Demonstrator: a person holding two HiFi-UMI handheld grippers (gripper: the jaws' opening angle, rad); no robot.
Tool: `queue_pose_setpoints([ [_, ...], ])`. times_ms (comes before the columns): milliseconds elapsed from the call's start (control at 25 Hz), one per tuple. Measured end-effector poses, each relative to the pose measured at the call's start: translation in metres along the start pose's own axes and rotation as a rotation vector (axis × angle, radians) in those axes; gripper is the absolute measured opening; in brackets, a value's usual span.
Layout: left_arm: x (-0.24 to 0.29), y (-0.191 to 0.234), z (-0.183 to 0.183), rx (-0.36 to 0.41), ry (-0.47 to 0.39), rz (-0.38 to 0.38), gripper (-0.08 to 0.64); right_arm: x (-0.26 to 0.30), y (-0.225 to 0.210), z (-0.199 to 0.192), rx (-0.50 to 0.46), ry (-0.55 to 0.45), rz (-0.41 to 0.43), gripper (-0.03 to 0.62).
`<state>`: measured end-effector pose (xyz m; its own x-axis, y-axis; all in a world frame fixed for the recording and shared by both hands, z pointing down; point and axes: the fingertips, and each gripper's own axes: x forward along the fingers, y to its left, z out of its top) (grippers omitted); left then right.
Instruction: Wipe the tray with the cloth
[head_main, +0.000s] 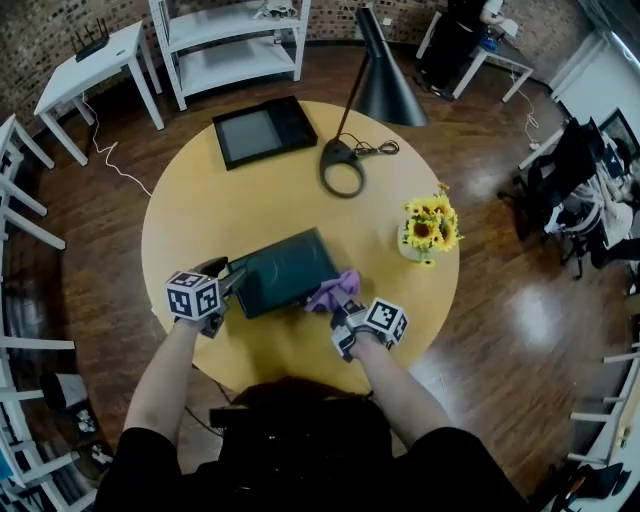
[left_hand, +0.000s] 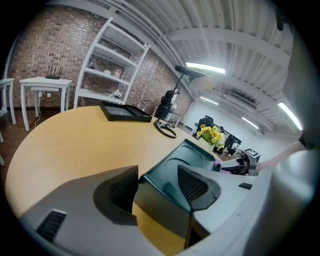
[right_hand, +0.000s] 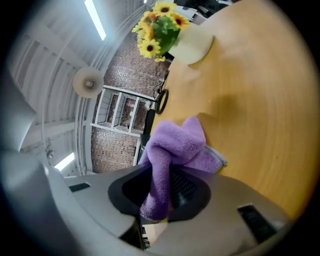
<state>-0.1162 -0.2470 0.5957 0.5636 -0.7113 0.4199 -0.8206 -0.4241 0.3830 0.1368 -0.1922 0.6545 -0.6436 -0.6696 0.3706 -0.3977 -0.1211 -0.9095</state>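
Toward 6 o'clock on the table (head_main: 200, 215), head view, the tray (head_main: 285, 268) lies skewed. The left tongs (head_main: 228, 275) sit at its 9 o'clock corner, and the right tongs (head_main: 340, 305) bring the cloth (head_main: 333, 291) to its 4 o'clock corner.

Left gripper view: these tongs stand apart, the tray's near corner between them but not pinched. I judge the tray will skate under a wipe unless that corner is clamped again or pressed down first.

Right gripper view: these tongs are clamped on the purple cloth, a loose wad bulging ahead over bare table. For a clean wipe, lower the wad flat into the tray, press lightly, and sweep from 4 toward 10 o'clock, keeping the hard tips off the tray.
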Motion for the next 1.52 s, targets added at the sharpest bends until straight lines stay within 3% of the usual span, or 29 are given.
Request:
queue_pose_setpoints([
  [200,-0.029,-0.020,-0.021,-0.040,-0.010,-0.018,0.236,0.026,0.008,0.029,-0.094,0.042,-0.027,0.086],
  [440,-0.055,-0.079,-0.060,-0.072,0.041,-0.097,0.229,0.068,0.022,0.056,-0.167,0.113,-0.035,0.081],
  [560,-0.063,-0.108,-0.078,-0.148,0.043,-0.127,0.229,0.089,0.030,0.057,-0.194,0.162,-0.043,0.080],
  [680,-0.065,-0.119,-0.086,-0.228,0.005,-0.112,0.228,0.097,0.032,0.054,-0.208,0.200,-0.043,0.078],
  [920,-0.054,-0.121,-0.086,-0.222,0.013,-0.070,0.206,0.073,0.015,0.033,-0.274,0.346,-0.050,0.078],
  [1120,-0.056,-0.112,-0.088,-0.226,0.033,-0.069,0.206,0.057,0.019,0.016,-0.226,0.277,0.011,0.079],
  [1520,-0.055,-0.110,-0.088,-0.232,0.028,-0.063,0.206,0.025,-0.004,-0.013,-0.074,0.145,0.034,0.080],
])
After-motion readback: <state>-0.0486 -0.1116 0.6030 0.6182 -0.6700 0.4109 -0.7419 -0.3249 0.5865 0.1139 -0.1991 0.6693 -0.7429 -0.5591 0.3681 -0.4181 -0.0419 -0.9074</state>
